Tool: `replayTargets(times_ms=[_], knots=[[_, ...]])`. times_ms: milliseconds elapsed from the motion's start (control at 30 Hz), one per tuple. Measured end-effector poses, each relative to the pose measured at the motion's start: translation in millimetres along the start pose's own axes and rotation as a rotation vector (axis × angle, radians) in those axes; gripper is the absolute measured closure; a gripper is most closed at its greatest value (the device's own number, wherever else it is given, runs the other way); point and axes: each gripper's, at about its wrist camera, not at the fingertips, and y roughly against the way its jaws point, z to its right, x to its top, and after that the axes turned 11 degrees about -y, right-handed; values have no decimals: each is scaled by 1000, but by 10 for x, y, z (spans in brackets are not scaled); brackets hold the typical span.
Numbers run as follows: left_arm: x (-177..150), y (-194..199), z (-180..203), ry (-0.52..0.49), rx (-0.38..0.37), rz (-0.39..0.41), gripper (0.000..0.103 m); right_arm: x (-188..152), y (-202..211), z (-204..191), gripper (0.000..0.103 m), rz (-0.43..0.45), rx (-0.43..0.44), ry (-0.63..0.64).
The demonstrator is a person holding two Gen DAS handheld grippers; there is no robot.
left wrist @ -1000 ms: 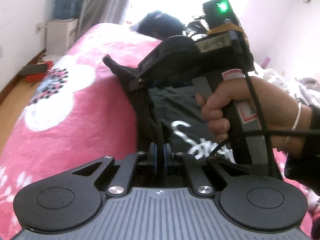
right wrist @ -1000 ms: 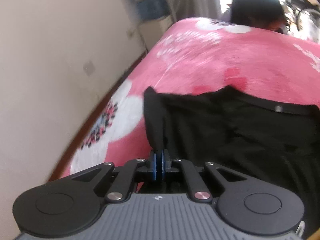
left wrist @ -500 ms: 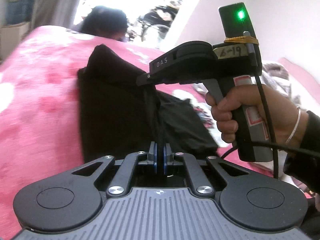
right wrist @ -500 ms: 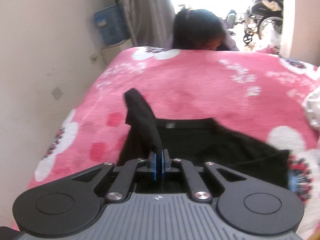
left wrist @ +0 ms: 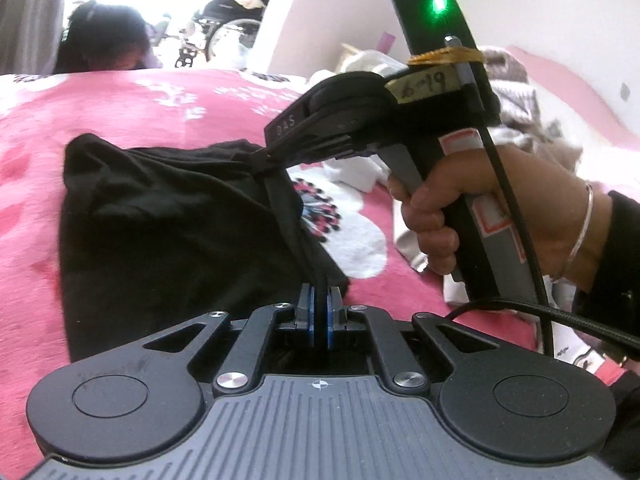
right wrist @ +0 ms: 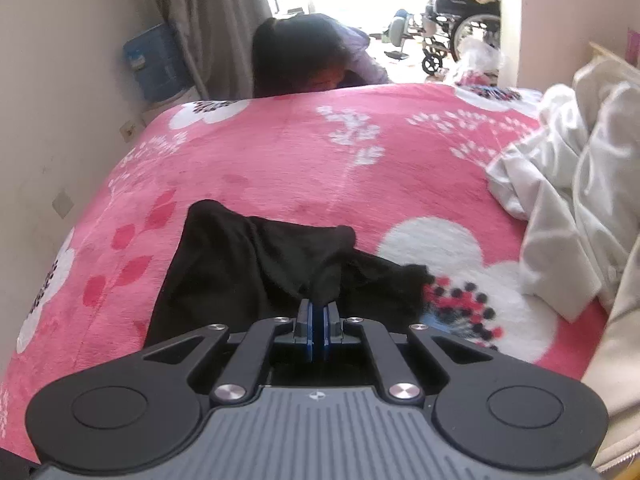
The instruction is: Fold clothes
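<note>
A black garment lies on the pink flowered blanket, partly lifted by both grippers. My left gripper is shut on a taut edge of that cloth. In the left wrist view the right gripper, held by a hand, pinches the same edge further away. The right wrist view has the right gripper shut on a bunched fold of the black garment, which spreads over the blanket ahead and to the left.
A heap of white and cream clothes lies at the blanket's right side. A person sits beyond the far edge of the bed. A wall runs along the left, with a blue water jug and a wheelchair behind.
Both grippers have swung to the right across the bed, carrying the garment's edge with them. The cloth now lies folded over itself, and the white clothes heap has come into view.
</note>
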Motion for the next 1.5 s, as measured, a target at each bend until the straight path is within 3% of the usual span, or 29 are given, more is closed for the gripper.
replayTargets(times_ms=[267,367,400,467,500,533,600,700,933,1067,1167,1233,1333,1433,1500], knots=[[18,-215,98,-47,-15,-34,99,-97,3,319,98,0,-10,-47],[4,-279,236,-101,15,-57,96,-171,-45,445,97,-2,-39,-67],[-1,-302,272,-123,28,-63,92,-199,-56,490,94,-1,-47,-81],[-27,-294,296,-143,28,-75,66,-255,-79,581,85,2,-62,-108],[-28,-250,292,-132,20,-75,64,-283,-91,626,72,3,-70,-122],[-17,-192,288,-123,17,-75,59,-311,-102,671,61,4,-78,-135],[23,-66,263,-110,13,-71,46,-347,-83,774,52,11,-84,-177],[85,313,226,-88,-1,-14,37,-341,155,912,50,39,-52,-251],[172,1321,-160,20,-24,106,23,-427,1001,812,50,91,22,-171],[-10,1791,-495,24,63,77,20,-641,1375,481,50,52,111,-131],[-311,1909,-709,72,107,-11,19,-856,1534,183,50,-10,202,-138],[-568,1850,-813,111,114,-68,19,-1072,1487,19,50,-96,289,-213],[-898,1679,-890,146,121,-125,20,-1485,1195,-154,50,-231,399,-425],[-1117,1447,-855,103,145,-136,21,-1859,856,-233,50,-300,439,-636],[-1187,1303,-802,46,167,-131,22,-2069,669,-248,50,-301,454,-758]])
